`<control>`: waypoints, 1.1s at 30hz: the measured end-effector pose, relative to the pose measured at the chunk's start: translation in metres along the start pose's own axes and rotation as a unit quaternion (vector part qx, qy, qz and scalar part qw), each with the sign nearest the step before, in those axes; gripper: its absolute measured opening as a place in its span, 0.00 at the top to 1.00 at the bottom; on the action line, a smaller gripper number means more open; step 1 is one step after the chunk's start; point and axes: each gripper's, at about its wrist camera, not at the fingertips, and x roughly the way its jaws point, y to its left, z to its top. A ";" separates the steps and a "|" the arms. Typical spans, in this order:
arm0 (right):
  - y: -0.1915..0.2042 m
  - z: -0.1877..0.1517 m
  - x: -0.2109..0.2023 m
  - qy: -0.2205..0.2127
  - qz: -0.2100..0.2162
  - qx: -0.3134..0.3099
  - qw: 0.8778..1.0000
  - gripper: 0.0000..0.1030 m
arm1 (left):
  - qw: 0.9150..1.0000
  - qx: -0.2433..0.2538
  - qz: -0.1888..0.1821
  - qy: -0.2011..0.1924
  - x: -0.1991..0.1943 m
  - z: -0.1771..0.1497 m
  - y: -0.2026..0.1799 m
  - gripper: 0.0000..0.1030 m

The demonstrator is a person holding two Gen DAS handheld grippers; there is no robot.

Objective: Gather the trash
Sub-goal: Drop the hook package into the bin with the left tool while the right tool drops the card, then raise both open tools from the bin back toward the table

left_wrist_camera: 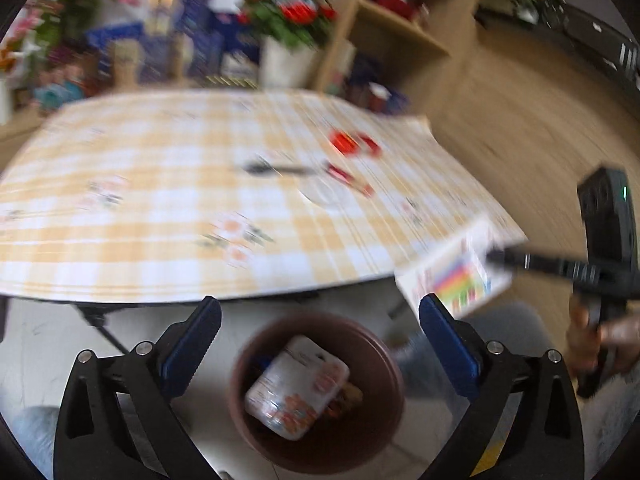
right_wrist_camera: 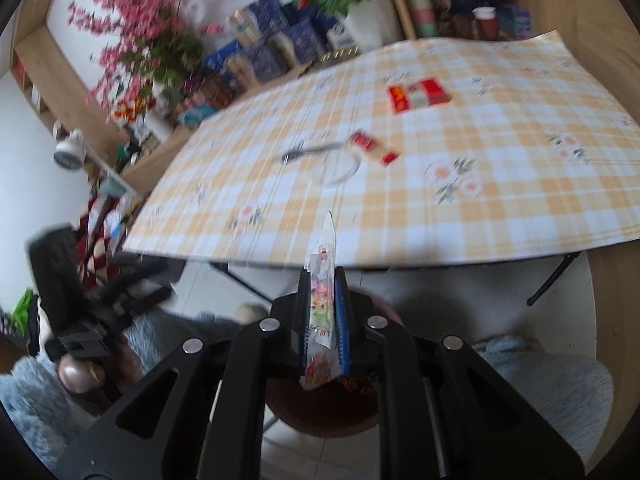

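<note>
On the table [right_wrist_camera: 500, 208]: two red packets [right_wrist_camera: 420, 95], one spoon [right_wrist_camera: 310, 151].

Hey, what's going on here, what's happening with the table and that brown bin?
A person with a handheld gripper in each hand is clearing trash off a checkered table into a brown bin on the floor. The left gripper is open and empty above the bin, where a white packet already lies. The right gripper is shut on a colourful wrapper, held near the bin. Two red packages, a spoon and a clear plate remain on the table.
</note>
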 end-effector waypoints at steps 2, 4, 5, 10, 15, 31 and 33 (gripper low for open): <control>0.007 -0.008 0.012 0.026 -0.004 -0.006 1.000 0.86 | 0.999 -0.008 0.028 -0.027 -0.018 0.002 0.005 0.06; 0.011 -0.014 0.021 0.044 -0.013 -0.011 0.999 0.85 | 0.997 -0.008 0.053 -0.046 -0.027 0.003 0.005 0.06; 0.012 -0.017 0.026 0.053 -0.018 -0.012 0.998 0.85 | 0.997 -0.009 0.063 -0.051 -0.030 0.004 0.006 0.06; 0.015 -0.031 0.048 0.092 -0.045 -0.011 0.995 0.85 | 0.994 -0.028 0.082 -0.061 -0.037 -0.006 0.013 0.06; 0.012 -0.040 0.060 0.113 -0.068 -0.014 0.991 0.85 | 0.995 -0.020 0.083 -0.059 -0.040 -0.012 0.009 0.06; -0.002 -0.038 0.073 0.126 -0.090 0.015 0.988 0.84 | 0.994 -0.034 0.086 -0.050 -0.034 -0.014 0.017 0.06; -0.002 -0.038 0.075 0.127 -0.071 0.021 0.989 0.80 | 0.995 -0.034 0.086 -0.049 -0.033 -0.014 0.017 0.06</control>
